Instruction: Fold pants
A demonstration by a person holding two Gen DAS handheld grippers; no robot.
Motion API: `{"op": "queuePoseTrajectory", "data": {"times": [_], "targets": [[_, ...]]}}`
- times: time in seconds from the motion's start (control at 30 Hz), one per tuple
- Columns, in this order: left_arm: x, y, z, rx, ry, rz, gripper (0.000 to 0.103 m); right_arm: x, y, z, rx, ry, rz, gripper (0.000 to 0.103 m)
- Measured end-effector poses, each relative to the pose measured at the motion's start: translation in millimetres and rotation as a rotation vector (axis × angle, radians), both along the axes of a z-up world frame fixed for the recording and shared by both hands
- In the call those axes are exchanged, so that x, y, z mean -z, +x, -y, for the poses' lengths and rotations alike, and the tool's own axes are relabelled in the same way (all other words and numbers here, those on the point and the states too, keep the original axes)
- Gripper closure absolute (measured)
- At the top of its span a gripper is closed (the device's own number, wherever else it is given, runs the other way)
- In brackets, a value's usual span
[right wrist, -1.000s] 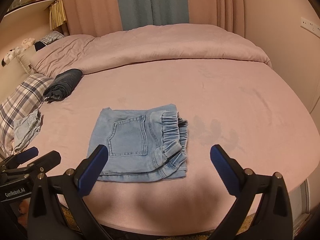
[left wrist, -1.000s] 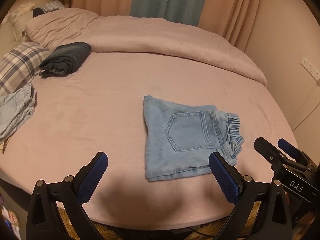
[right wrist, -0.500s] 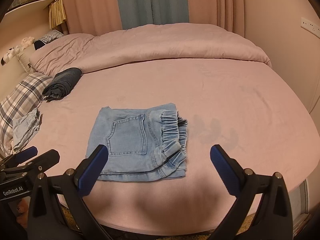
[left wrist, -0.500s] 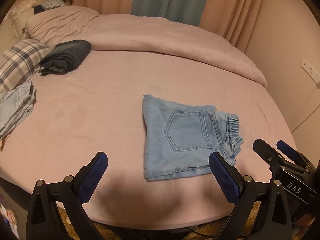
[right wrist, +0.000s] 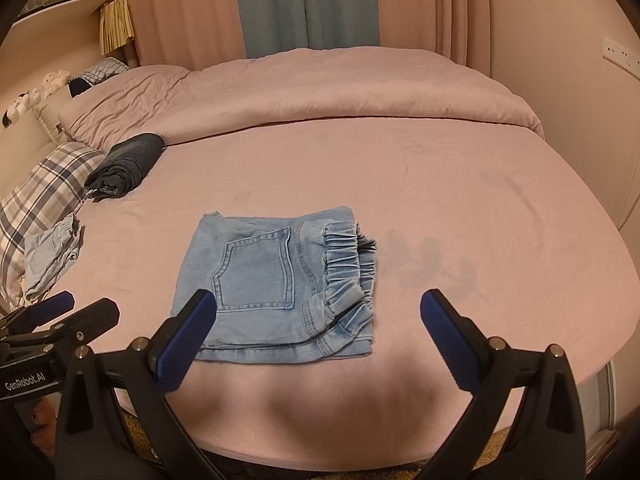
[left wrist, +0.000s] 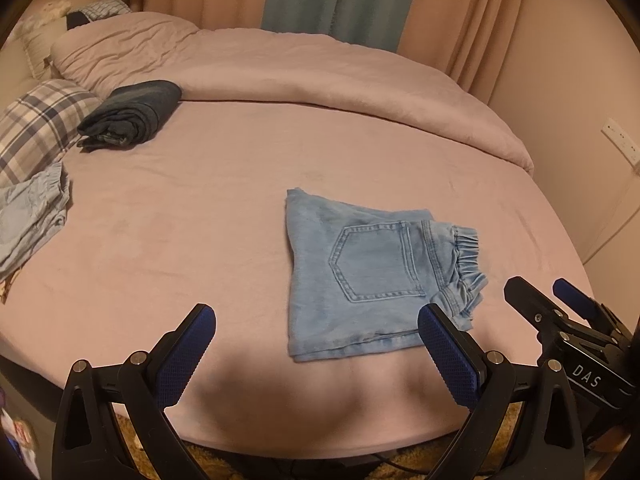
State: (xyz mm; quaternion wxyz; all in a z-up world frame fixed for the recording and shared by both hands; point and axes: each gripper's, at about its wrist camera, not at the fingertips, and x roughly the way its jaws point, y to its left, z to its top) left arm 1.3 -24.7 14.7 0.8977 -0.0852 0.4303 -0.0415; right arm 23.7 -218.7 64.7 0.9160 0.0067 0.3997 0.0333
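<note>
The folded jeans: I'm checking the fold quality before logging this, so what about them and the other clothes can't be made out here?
- Folded jeans: under layers and leg ends hidden by the top layer; near-left corner covered by the right tongs in the right view.
- Light blue garment: cut off by the left view's edge.
- Dark rolled garment: type too small to tell.

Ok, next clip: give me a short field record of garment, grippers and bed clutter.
garment: light denim pants, folded into a compact rectangle, back pocket up, elastic waistband toward the right
left gripper: open, holding nothing
right gripper: open, holding nothing
surface: pink bed
clutter: dark folded garment, plaid pillow, crumpled pale blue cloth
</note>
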Motion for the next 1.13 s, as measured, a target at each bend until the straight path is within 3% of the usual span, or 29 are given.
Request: {"op": "queuePoseTrajectory", "data": {"times": [1.13], "targets": [[-1.7,0.9,-3.4,-0.002,0.013,0.01,0.003,3.2,-0.6,-1.2,0.007,-0.005,-0.003,0.0]]}}
